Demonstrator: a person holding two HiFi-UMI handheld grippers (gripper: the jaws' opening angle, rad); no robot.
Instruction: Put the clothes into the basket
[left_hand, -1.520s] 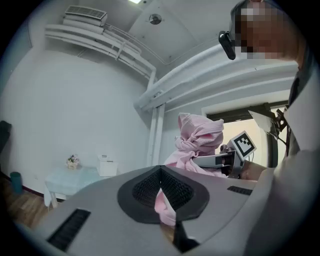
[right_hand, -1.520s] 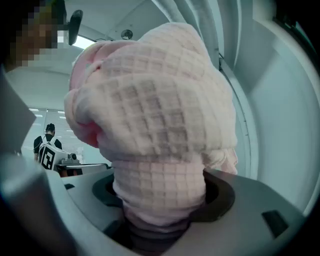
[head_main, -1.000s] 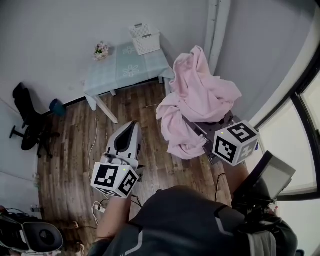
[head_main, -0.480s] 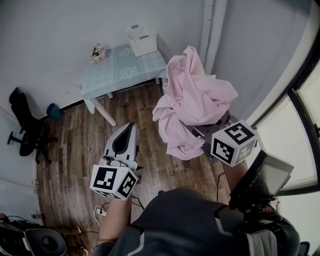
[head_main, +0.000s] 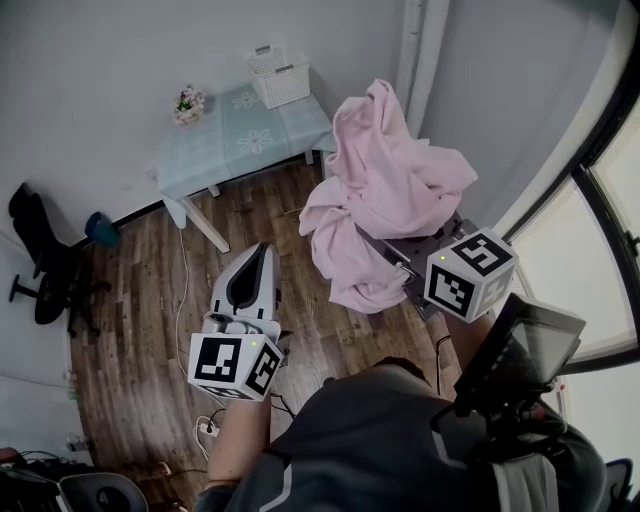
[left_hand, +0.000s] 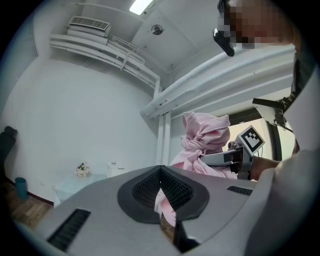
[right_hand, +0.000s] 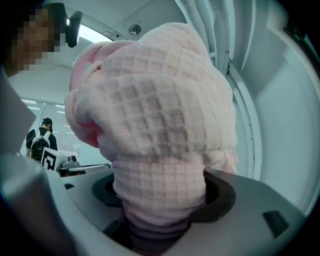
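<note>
A large pink waffle-weave cloth (head_main: 385, 195) hangs bunched in the air, and my right gripper (head_main: 408, 268) is shut on it from below. In the right gripper view the cloth (right_hand: 155, 125) fills the frame, with a thick fold squeezed between the jaws of the right gripper (right_hand: 160, 205). My left gripper (head_main: 262, 250) is held lower left of the cloth, shut and empty, apart from the fabric. From the left gripper (left_hand: 160, 170) I see the cloth (left_hand: 205, 137) up ahead. The white basket (head_main: 277, 78) stands on the far corner of a pale blue table (head_main: 225, 145).
A small pot of flowers (head_main: 186, 103) sits on the table's left end. A black chair (head_main: 40, 265) and a blue bin (head_main: 100, 228) stand at the left wall. A white pillar (head_main: 420, 50) rises behind the cloth; windows run along the right. Cables lie on the wooden floor (head_main: 140, 340).
The head view has drifted a little, so the table and chair sit further left. The right gripper keeps its hold on the cloth, slightly higher. The left gripper has hardly moved.
</note>
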